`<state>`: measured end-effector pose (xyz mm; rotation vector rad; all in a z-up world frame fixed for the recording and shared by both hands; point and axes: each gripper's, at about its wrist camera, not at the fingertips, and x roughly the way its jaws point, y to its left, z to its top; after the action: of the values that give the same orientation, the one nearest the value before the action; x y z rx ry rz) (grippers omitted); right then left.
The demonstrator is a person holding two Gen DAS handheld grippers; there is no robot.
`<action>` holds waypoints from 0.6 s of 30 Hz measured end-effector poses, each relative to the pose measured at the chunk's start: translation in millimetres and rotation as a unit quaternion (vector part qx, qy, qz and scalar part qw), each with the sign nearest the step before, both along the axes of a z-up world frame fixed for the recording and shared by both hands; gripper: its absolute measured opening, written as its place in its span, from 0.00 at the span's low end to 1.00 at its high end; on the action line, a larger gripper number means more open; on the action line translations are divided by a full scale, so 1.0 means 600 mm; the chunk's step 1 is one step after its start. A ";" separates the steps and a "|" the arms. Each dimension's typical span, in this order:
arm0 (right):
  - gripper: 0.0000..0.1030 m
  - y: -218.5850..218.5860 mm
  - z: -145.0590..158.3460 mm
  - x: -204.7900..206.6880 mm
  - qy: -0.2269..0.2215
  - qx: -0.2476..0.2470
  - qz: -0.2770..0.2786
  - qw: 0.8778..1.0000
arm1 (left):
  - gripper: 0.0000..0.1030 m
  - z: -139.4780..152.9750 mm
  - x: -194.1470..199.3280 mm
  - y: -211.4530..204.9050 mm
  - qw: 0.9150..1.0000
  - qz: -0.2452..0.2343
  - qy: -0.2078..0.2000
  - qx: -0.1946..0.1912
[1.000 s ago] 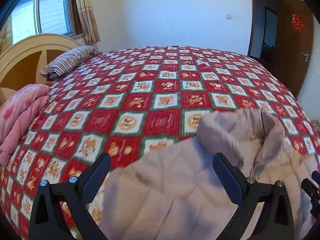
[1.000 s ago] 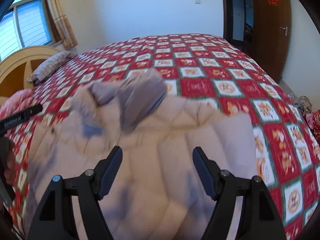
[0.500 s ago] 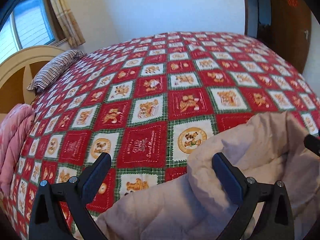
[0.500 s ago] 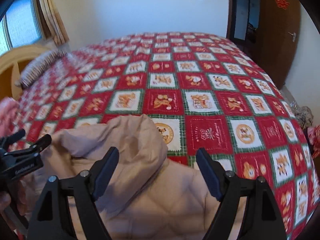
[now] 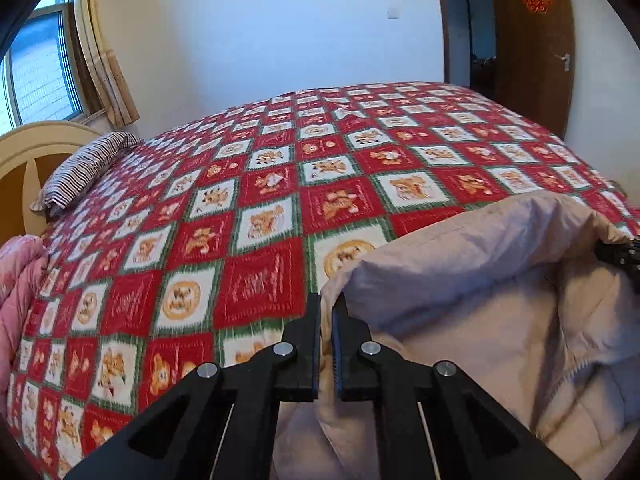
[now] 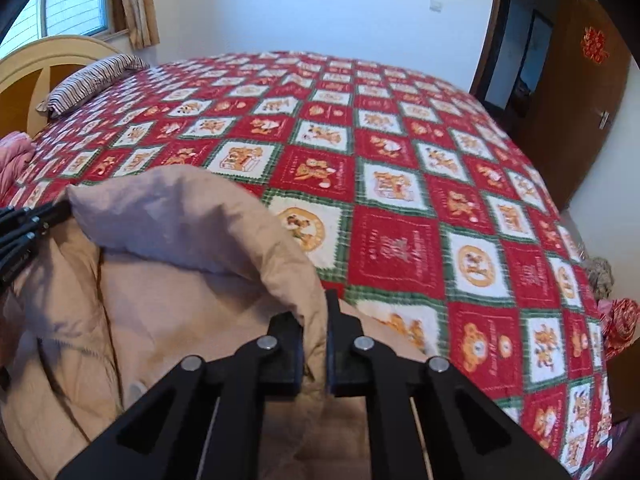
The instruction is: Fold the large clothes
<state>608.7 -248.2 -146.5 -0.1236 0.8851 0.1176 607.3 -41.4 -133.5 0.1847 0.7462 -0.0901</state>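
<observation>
— Bedroom first: what lies on the bed?

— Red, white and green patchwork quilt [image 5: 256, 216] covers it, and a beige padded coat [image 5: 480, 320] is heaped at its near edge, its collar standing up in a curved ridge.

— And the left gripper [image 5: 326, 320]?

— Its jaws are nearly together, pinching the left end of that collar edge; only a thin fold of fabric sits between them.

— The right gripper [image 6: 316, 320]?

— Clamped on the coat too, at the right end of the collar, cloth bunched between the pads.

— Anything beyond?

— A striped pillow [image 6: 92, 80] by the cream headboard [image 6: 36, 64], a pink blanket [image 5: 20, 276] at the left edge, a brown door [image 5: 532, 40] on the right.
</observation>
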 end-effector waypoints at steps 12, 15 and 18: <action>0.06 0.004 -0.079 -0.023 0.023 -0.068 0.000 0.997 | 0.04 -0.053 -0.053 -0.005 1.000 -0.005 0.015 0.022; 0.09 -0.003 -0.066 -0.026 0.023 -0.059 -0.001 0.998 | 0.04 -0.025 -0.068 0.009 1.000 -0.006 0.021 0.001; 0.36 -0.021 -0.053 -0.037 0.021 -0.049 -0.009 0.999 | 0.04 0.019 -0.106 0.029 1.000 0.001 -0.022 -0.001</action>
<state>586.5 -260.6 -178.2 -0.2049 0.9349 0.0611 543.8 -23.8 -122.3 0.1827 0.7028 -0.0855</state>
